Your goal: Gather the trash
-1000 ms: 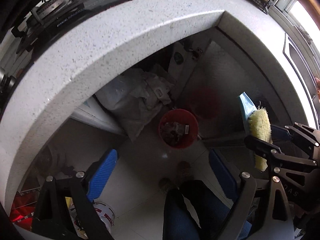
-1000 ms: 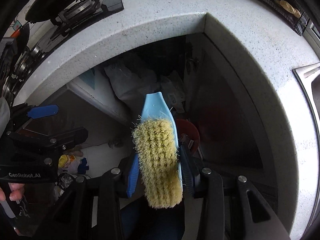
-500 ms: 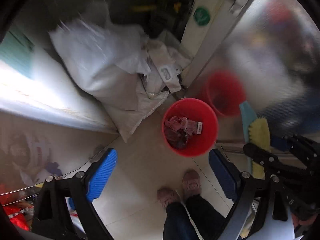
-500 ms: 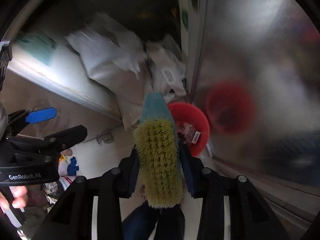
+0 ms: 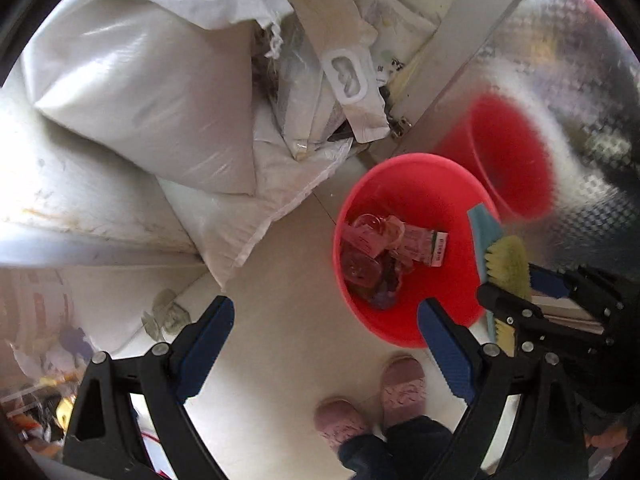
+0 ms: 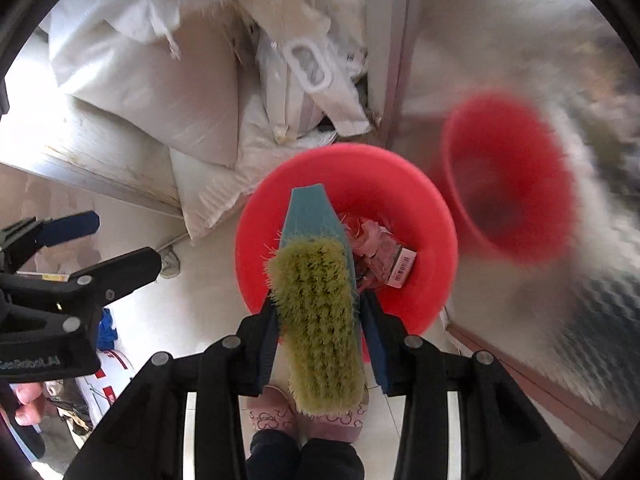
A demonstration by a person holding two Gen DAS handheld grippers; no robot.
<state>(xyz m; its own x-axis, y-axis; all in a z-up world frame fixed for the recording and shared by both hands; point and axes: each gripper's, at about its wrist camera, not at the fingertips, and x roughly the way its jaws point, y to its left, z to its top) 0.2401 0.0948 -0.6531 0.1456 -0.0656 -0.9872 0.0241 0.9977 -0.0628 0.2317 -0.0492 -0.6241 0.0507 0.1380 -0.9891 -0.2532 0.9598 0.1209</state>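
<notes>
A red trash bin (image 5: 448, 196) stands on the floor with pink wrappers (image 5: 376, 248) and a barcoded packet inside; it also shows in the right wrist view (image 6: 344, 168). My right gripper (image 6: 320, 324) is shut on a blue scrub brush with yellow-green bristles (image 6: 316, 300), held over the bin's near rim. The brush (image 5: 504, 264) shows at the bin's right edge in the left wrist view. My left gripper (image 5: 324, 332) is open and empty above the floor, left of the bin.
White sacks (image 5: 136, 80) and a wipes packet (image 5: 348, 76) lie piled behind the bin. A shiny metal panel (image 5: 592, 92) on the right reflects the bin. The person's pink slippers (image 5: 400, 380) stand just in front of the bin.
Both grippers have dropped from counter height down close to the floor and bin. The brush now hangs over the bin's rim, still gripped.
</notes>
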